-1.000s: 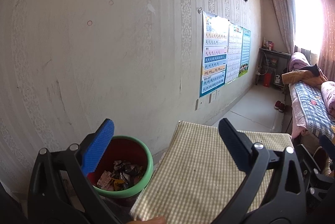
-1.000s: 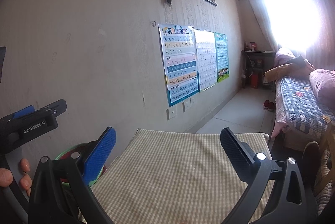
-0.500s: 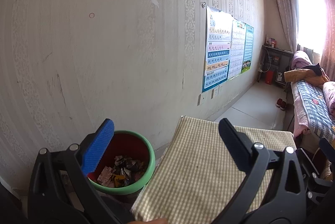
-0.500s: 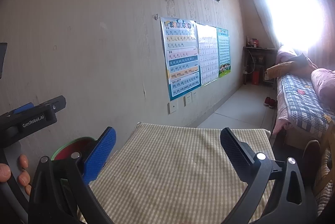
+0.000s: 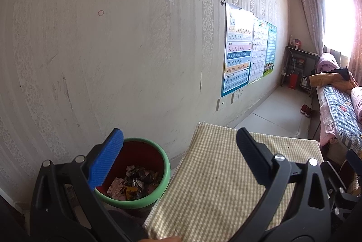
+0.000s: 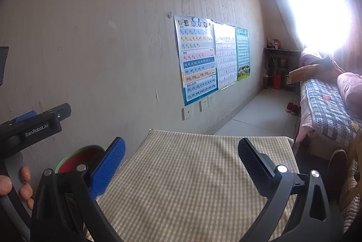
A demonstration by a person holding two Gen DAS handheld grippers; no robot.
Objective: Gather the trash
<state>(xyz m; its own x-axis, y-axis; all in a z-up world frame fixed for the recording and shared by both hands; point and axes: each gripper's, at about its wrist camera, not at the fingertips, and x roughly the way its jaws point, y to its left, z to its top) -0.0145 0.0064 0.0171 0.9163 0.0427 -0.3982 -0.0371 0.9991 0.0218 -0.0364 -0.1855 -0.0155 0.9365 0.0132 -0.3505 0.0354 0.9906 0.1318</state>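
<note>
A green-rimmed bin point(image 5: 144, 201) with a red inside stands on the floor by the wall, left of the table. Crumpled wrappers and paper point(image 5: 133, 183) lie in it. My left gripper point(image 5: 181, 147) is open and empty, raised over the gap between bin and table. My right gripper point(image 6: 181, 156) is open and empty above the checked tablecloth point(image 6: 185, 178). The bin's rim point(image 6: 67, 157) shows low left in the right wrist view, behind my blue finger. The left gripper's body point(image 6: 34, 128) shows at that view's left edge.
The table with the checked cloth point(image 5: 217, 178) stands against a papered wall with three charts point(image 5: 239, 49). A bed with a patterned quilt point(image 5: 339, 110) is at the right. Red shoes point(image 5: 305, 110) lie on the tiled floor beyond. A shelf point(image 5: 296, 65) stands under the bright window.
Both views have tipped slightly down and drawn back a little. The bin sits a bit more to the right in the left wrist view. Both grippers stay open.
</note>
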